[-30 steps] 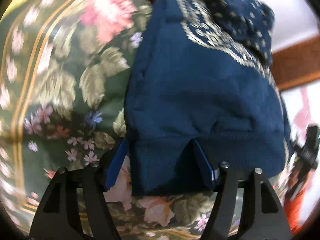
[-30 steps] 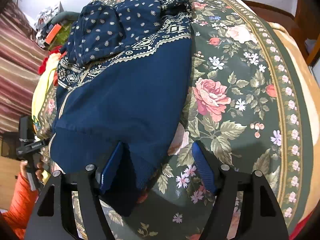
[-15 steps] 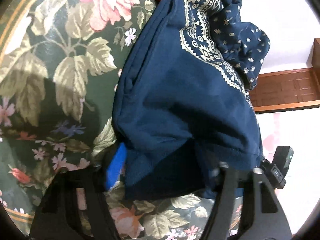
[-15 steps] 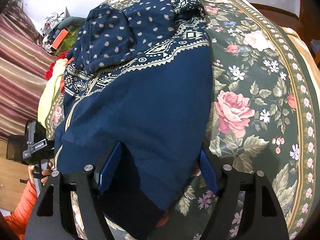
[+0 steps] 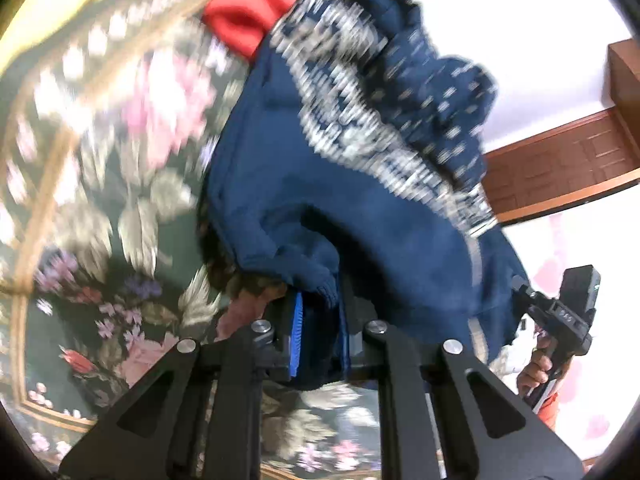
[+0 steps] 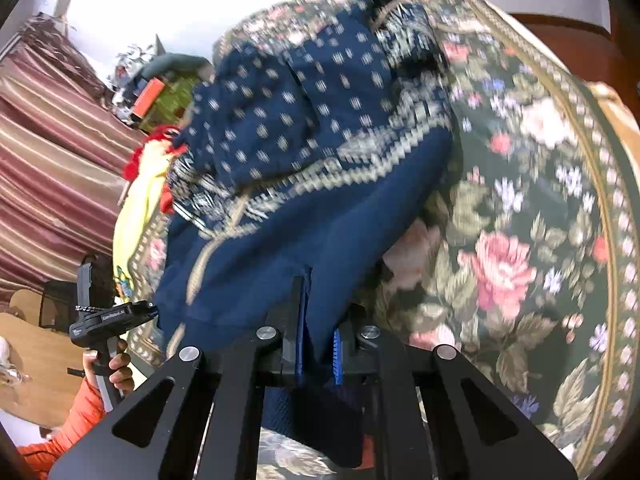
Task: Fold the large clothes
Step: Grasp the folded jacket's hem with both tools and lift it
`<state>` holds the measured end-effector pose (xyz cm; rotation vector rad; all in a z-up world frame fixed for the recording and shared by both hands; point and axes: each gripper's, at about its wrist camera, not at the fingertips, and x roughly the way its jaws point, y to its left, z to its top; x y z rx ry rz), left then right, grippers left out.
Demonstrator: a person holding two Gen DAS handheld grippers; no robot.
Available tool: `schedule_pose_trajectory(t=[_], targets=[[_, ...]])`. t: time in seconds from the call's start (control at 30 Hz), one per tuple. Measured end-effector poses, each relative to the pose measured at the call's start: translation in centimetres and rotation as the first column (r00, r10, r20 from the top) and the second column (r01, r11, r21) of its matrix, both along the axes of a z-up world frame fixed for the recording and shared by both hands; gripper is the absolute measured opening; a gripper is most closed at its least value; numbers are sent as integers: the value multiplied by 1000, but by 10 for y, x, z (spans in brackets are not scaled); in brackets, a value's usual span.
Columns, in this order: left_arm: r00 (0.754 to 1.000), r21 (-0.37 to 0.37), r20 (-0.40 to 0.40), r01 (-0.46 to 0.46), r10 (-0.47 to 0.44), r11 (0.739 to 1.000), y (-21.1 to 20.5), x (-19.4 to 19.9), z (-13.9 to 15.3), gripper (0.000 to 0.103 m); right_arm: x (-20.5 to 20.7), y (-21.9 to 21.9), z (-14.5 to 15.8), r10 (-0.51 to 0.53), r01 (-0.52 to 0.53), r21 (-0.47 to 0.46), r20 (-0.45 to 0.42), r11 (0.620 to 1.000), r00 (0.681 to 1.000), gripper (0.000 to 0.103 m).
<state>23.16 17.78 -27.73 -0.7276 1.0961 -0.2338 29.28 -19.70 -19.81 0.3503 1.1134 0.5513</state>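
A navy sweater (image 5: 340,200) with a cream patterned band and dotted upper part lies on a floral bedspread (image 5: 120,220). My left gripper (image 5: 320,332) is closing its jaws, with one corner of the sweater's bottom hem pinched between the blue pads and raised off the bed. In the right wrist view the same sweater (image 6: 300,240) spreads away from me, and my right gripper (image 6: 319,344) is shut on the other hem corner, also lifted. Both views are blurred by motion.
A red garment (image 5: 248,8) and a yellow cloth (image 6: 136,208) lie beyond the sweater. Striped curtains (image 6: 48,168) and clutter (image 6: 152,92) stand at the left. The bedspread (image 6: 520,280) stretches right. A hand (image 6: 116,364) in an orange sleeve holds the other gripper's handle.
Both grippers went from wide open around the hem to pinched on it. Both have risen, and the hem has lifted off the bedspread with them.
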Motion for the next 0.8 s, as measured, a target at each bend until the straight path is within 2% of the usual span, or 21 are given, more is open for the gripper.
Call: schedule_pose_trajectory(t=[0.2,0.3,0.43,0.5,0.63,0.7,0.8], targets=[[987,-6,160,0,1,1000,12,29,66,9,11,2,40,-7,1,56,111,998,994,8],[969,14,248,0,-3,1000,16,52,108,8,27,9,59,-8,-2,59,167,998,986,8],[944,39,331,0,-13,999,14,88,149,7,67,6,85,-79,69,49,262,996,962,8],[928,74,372,-20,-9,997,9,112,167,7,95,-1,91,-120,107,60,274,992,954,8],[906,132,422,-81,18,988,10,164,187,7,158,-8,88,-194,190,40,270,981,943,8],[915,147,400,-114,46,982,16,197,188,7,181,-9,85,-214,210,42,254,977,943,8],[930,157,352,-165,101,974,30,243,173,7,219,-10,78,-243,240,44,219,970,945,8]])
